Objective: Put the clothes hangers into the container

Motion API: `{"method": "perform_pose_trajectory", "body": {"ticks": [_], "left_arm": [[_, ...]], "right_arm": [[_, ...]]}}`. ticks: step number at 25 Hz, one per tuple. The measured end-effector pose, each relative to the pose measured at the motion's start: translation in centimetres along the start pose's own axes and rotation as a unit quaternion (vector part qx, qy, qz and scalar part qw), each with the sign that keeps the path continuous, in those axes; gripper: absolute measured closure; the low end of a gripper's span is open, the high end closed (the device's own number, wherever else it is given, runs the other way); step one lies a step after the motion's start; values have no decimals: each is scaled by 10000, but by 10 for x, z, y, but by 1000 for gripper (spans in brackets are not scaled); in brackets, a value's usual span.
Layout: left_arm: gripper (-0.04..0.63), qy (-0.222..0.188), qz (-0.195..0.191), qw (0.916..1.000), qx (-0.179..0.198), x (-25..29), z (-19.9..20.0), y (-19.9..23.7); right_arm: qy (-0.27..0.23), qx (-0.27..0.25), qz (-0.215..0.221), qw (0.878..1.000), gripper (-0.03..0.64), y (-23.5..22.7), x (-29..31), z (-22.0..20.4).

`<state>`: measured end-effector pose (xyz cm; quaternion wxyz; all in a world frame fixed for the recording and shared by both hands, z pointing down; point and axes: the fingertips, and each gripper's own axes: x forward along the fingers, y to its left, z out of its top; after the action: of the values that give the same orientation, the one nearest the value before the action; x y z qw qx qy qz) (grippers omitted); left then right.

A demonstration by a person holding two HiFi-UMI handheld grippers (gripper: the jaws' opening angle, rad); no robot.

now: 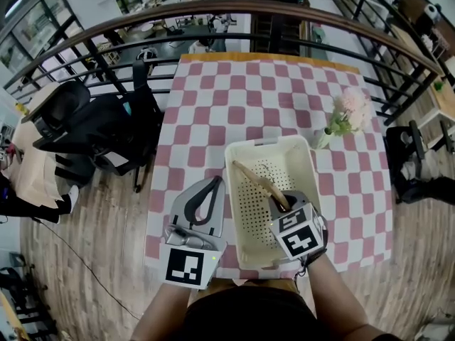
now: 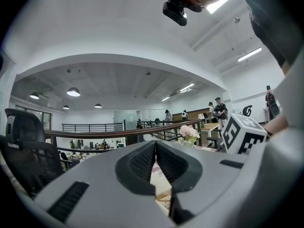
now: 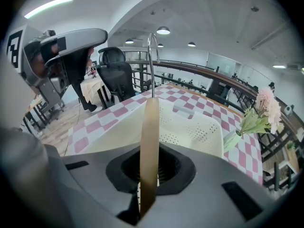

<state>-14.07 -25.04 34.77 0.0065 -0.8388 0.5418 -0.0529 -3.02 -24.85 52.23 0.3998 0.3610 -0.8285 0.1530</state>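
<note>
A cream perforated container (image 1: 307,163) stands on the checkered table, near its front edge. My right gripper (image 1: 279,203) hangs over the container's near half, tilted down, shut on a wooden clothes hanger (image 1: 257,180) that lies inside the container. In the right gripper view the hanger's wooden arm (image 3: 149,141) runs up between the pads, its metal hook (image 3: 152,56) above, with the container (image 3: 190,127) beyond. My left gripper (image 1: 212,183) hovers just left of the container, pointing level. Its pads (image 2: 142,163) meet with nothing between them.
A small vase of pink flowers (image 1: 347,116) stands on the table to the right of the container. A black office chair (image 1: 85,126) sits left of the table. A dark railing (image 1: 234,20) runs behind the far edge. The checkered cloth (image 1: 256,98) covers the far half.
</note>
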Motion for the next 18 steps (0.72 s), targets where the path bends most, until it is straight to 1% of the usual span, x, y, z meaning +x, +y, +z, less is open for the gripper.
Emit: {"method": "perform_pose_trajectory", "body": {"ticks": [5,11,18], "left_arm": [[586,40,-29,9999,-88,4,-5,3],[586,103,-6,9999,-132,5,-11,7],[586,117,-98,9998,-97,11,-12,3]], "right_arm": [[-55,35,-6,10000,581,-2,6,3],[-90,-83,-121,9999,581,-8,7,5],[-88,-160,-269,9995,580,-13,4,4]]}}
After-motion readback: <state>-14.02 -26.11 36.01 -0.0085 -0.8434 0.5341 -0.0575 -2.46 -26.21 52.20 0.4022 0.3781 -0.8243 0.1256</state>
